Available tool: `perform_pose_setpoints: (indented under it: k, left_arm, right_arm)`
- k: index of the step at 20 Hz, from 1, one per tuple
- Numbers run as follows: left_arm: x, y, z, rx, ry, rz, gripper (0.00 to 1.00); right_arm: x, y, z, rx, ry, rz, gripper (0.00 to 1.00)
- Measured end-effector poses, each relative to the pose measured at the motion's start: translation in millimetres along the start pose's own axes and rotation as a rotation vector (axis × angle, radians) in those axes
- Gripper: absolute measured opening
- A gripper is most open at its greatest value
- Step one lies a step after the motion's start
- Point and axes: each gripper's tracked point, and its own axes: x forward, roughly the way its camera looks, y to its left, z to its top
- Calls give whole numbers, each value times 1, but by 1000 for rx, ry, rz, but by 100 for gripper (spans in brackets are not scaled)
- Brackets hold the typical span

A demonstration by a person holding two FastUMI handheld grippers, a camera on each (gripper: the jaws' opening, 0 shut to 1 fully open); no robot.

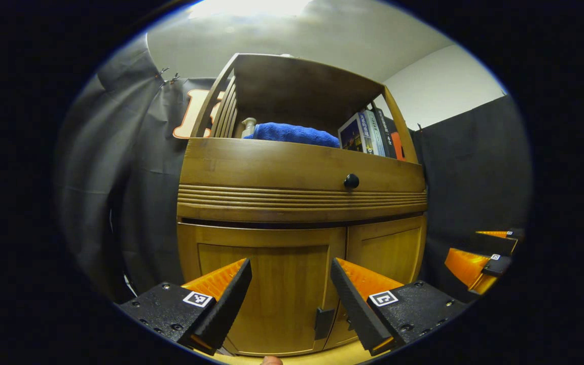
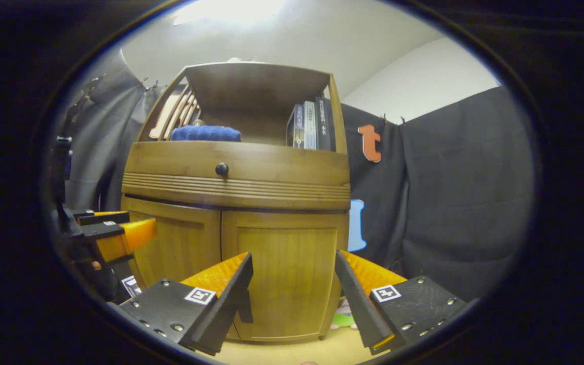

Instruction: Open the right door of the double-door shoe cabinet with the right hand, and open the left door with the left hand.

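Observation:
The wooden shoe cabinet has both lower doors closed. In the left gripper view the left door (image 1: 266, 284) fills the space ahead, with a dark handle (image 1: 324, 323) at its right edge and the right door (image 1: 391, 251) beyond. My left gripper (image 1: 291, 263) is open a short way in front of the left door, holding nothing. In the right gripper view my right gripper (image 2: 294, 256) is open in front of the right door (image 2: 287, 279). That door's dark handle (image 2: 245, 310) is partly hidden behind the left finger (image 2: 221, 299). Each view also shows the other gripper at its edge (image 1: 482, 261) (image 2: 114, 233).
Above the doors is a drawer with a black knob (image 1: 351, 181). The open shelf above it holds a blue towel (image 1: 292, 134), a bottle (image 1: 248, 126) and books (image 1: 368, 133). Black cloth hangs on both sides. A small green object (image 2: 343, 319) lies on the floor by the cabinet's right foot.

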Motion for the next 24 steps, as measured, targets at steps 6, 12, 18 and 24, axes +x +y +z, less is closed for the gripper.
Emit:
perform_pose_setpoints:
  k: [6,12,18,24]
  left_arm:
    - [-18,24,-17,42,61,56,94]
    - [-26,58,-34,72,101,138,94]
    - [-26,83,-46,67,126,216,94]
    - [-26,88,-53,53,145,235,94]
  right_arm:
    - [39,24,-64,41,142,63,96]
    - [74,72,-129,41,289,179,92]
    - [96,101,-159,14,360,234,72]
    - [100,105,-178,-11,410,224,52]
